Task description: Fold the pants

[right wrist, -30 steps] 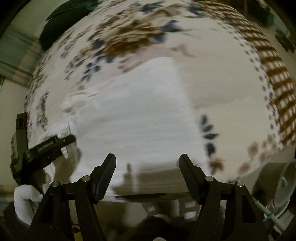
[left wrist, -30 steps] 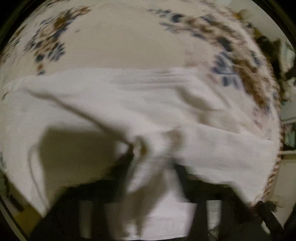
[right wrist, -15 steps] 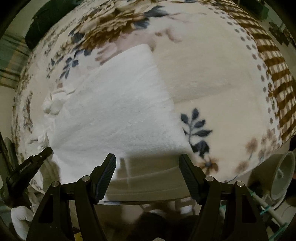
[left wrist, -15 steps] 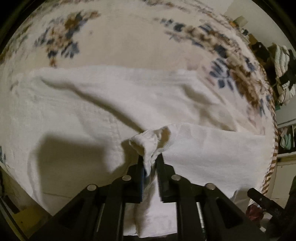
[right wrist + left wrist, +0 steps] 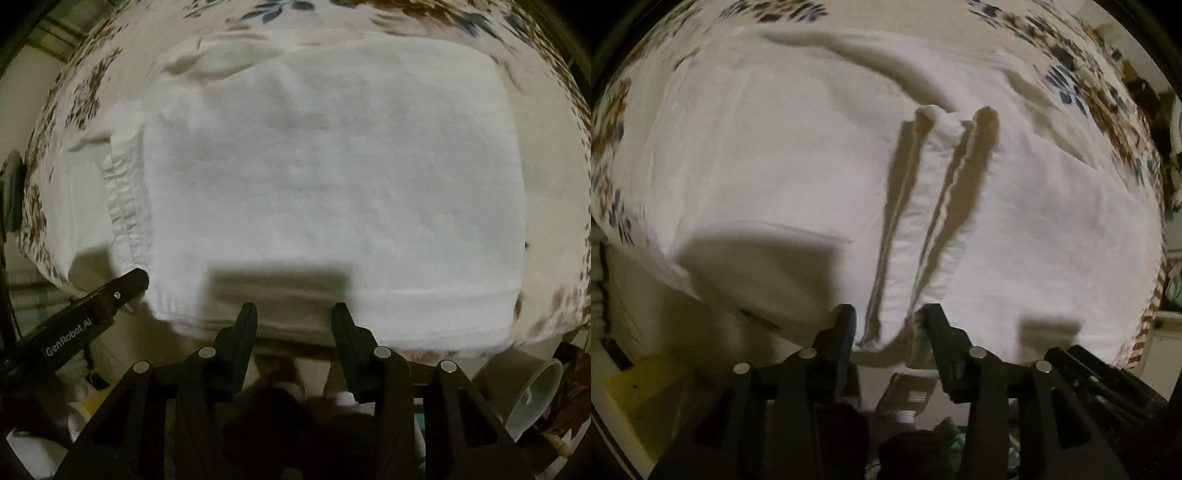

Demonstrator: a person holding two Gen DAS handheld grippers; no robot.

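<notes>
White pants (image 5: pixel 775 155) lie folded over on a floral blanket (image 5: pixel 1071 74). In the left wrist view a ridge of bunched waistband cloth (image 5: pixel 923 206) runs from the middle down toward my left gripper (image 5: pixel 888 325), which is open with the cloth's lower end hanging between the jaws, not pinched. In the right wrist view the pants (image 5: pixel 332 177) form a flat rectangle with the gathered waistband (image 5: pixel 125 206) at the left. My right gripper (image 5: pixel 293 321) is open and empty at the pants' near edge. The left gripper's finger (image 5: pixel 110 295) shows at lower left.
The blanket (image 5: pixel 85 92) drapes over the near edge of the bed. A white cup-like object (image 5: pixel 535 391) sits below at lower right. Clutter and a yellow item (image 5: pixel 639 398) lie below the bed edge. Shelves with clothes (image 5: pixel 1171 147) stand at far right.
My left gripper has opened and let go of the bunched cloth, then drawn back toward the near edge. The right gripper has shifted to face the folded pants squarely.
</notes>
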